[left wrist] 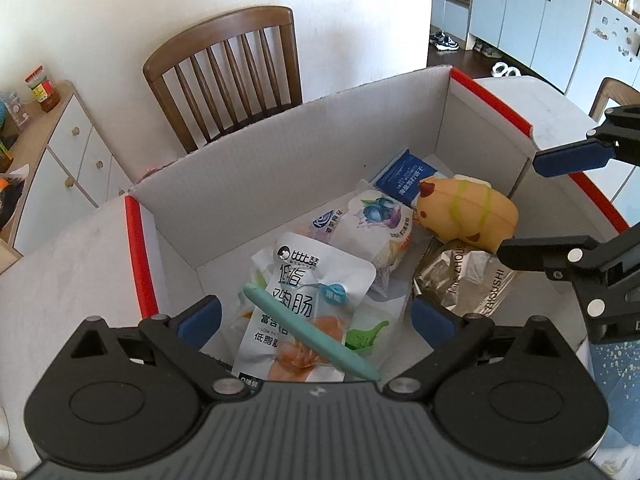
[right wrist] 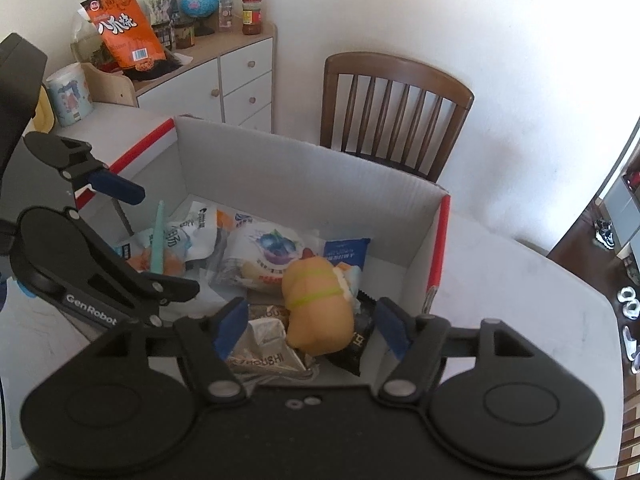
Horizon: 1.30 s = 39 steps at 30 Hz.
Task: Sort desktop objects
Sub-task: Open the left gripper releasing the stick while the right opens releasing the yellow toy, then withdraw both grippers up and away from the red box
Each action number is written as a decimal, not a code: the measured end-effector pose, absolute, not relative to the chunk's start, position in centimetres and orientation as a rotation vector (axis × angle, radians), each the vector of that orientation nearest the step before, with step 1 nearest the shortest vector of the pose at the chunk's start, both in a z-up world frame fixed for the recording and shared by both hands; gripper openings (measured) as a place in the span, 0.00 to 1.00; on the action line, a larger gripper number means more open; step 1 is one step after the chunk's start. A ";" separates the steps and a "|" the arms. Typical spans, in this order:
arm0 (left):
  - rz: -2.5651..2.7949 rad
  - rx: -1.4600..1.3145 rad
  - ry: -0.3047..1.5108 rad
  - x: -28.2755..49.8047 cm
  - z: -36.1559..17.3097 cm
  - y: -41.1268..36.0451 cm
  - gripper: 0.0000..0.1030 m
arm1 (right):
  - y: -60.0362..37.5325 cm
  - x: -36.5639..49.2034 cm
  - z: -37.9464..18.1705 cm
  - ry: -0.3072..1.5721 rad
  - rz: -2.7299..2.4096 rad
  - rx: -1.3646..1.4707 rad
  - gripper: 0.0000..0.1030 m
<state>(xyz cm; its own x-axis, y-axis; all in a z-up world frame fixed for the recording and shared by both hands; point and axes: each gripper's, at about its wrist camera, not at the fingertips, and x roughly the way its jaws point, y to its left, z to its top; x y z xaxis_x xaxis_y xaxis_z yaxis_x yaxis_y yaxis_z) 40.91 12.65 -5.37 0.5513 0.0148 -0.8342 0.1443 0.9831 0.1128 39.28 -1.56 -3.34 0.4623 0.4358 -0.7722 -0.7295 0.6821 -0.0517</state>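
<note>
A white cardboard box with red edges stands on the table and holds several snack packets, a teal pen and a yellow squishy animal toy. My left gripper is open above the near end of the box, over the pen and a white sausage packet. My right gripper is open above the toy, which lies on a silver packet. Each gripper shows in the other's view: the right one and the left one. Both are empty.
A wooden chair stands behind the box against the white wall. A white drawer cabinet carries an orange snack bag, a globe and jars. A paper roll stands on the table at the left.
</note>
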 end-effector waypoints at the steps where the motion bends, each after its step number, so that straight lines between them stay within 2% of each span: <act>1: -0.075 0.177 0.981 40.8 -5.3 12.6 0.99 | -1.6 39.2 -3.3 0.809 0.740 -0.406 0.69; 13: -0.027 0.181 0.912 38.8 -2.7 11.7 1.00 | -2.8 37.4 -1.3 0.770 0.751 -0.373 0.69; 39: 0.080 0.164 0.723 28.9 3.6 9.2 1.00 | -7.9 30.0 3.2 0.596 0.789 -0.283 0.82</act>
<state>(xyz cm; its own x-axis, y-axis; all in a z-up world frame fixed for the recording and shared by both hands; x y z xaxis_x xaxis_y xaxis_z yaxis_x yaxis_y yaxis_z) 28.91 9.21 3.60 0.7475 0.1290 -0.6516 -0.0157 0.9841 0.1769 30.02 -7.93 3.24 0.5528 0.5797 -0.5987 -0.7339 0.6790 -0.0202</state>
